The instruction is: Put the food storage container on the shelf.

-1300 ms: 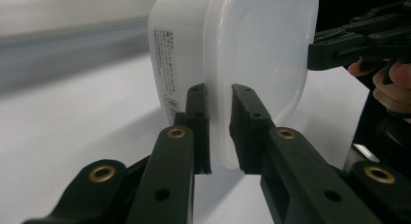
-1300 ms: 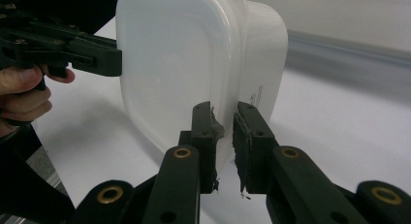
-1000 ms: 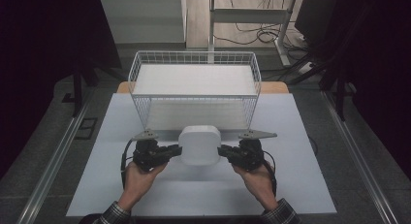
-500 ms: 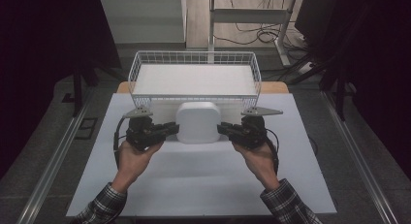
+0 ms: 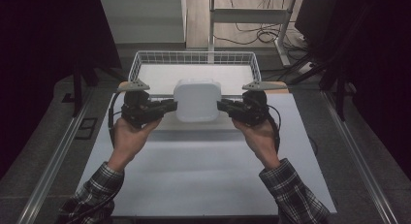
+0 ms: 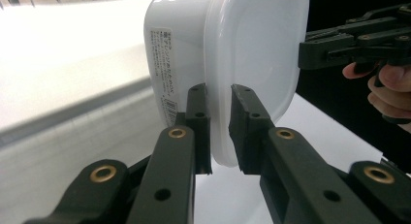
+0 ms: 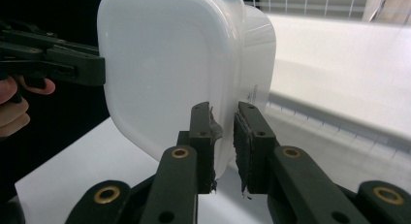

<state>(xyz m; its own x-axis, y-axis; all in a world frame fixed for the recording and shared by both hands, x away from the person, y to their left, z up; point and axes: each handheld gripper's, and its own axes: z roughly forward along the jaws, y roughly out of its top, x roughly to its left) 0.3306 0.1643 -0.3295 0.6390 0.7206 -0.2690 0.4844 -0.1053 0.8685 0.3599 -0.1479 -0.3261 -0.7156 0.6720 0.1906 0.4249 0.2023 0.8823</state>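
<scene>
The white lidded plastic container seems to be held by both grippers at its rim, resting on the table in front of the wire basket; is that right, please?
Not quite: the white lidded plastic container is held in the air, clear of the table, as the left gripper view shows. Both grippers do clamp its rim.

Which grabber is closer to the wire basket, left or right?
Too close to call. Both the left gripper and right gripper pinch opposite edges of the white container, level with each other at the wire basket's near rim.

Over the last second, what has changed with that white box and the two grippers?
Both grippers, left and right, have carried the white box up and forward, from low over the table to just before the wire basket. Unchanged: each stays clamped on the box's rim, and the basket has not moved.
</scene>
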